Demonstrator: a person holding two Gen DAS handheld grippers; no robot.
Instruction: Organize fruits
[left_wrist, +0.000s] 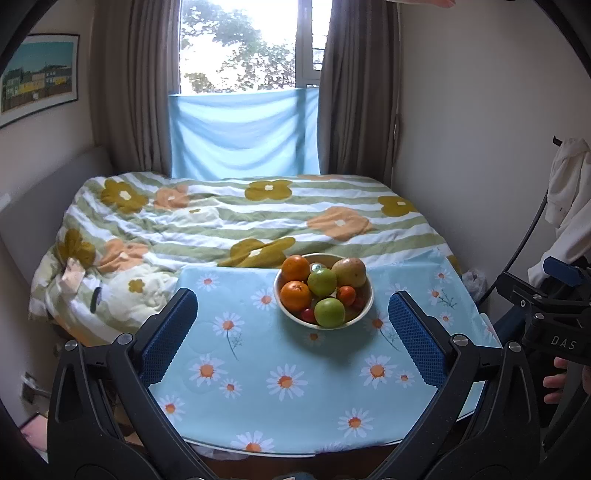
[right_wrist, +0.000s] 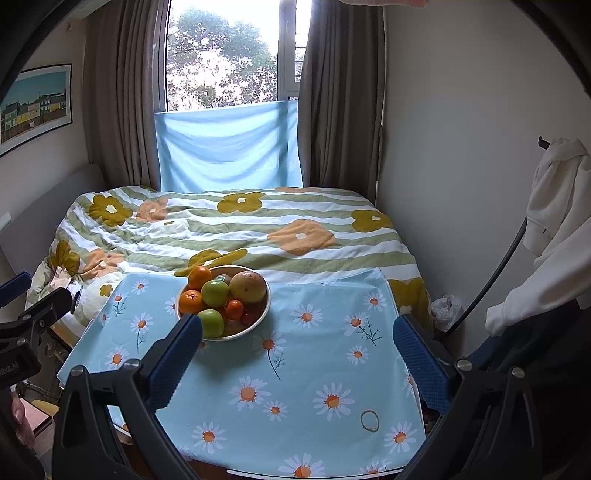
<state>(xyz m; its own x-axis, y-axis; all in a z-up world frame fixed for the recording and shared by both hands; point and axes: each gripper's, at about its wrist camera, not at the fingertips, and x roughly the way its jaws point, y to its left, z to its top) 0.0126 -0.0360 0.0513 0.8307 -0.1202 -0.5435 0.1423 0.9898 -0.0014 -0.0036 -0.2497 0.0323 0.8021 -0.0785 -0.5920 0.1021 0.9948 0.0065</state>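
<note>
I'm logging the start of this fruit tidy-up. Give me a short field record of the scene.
surface: table with daisy cloth
container: bowl
contents: two green apples, oranges, a large yellowish fruit, small red fruits, all in the bowl
loose item: rubber band on the cloth
left claw: open, empty
right claw: open, empty

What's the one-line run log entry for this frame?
left claw: open, empty | right claw: open, empty | round cream bowl: holds oranges, green apples | daisy-print blue tablecloth: bowl on it | stage: no grasp yet
</note>
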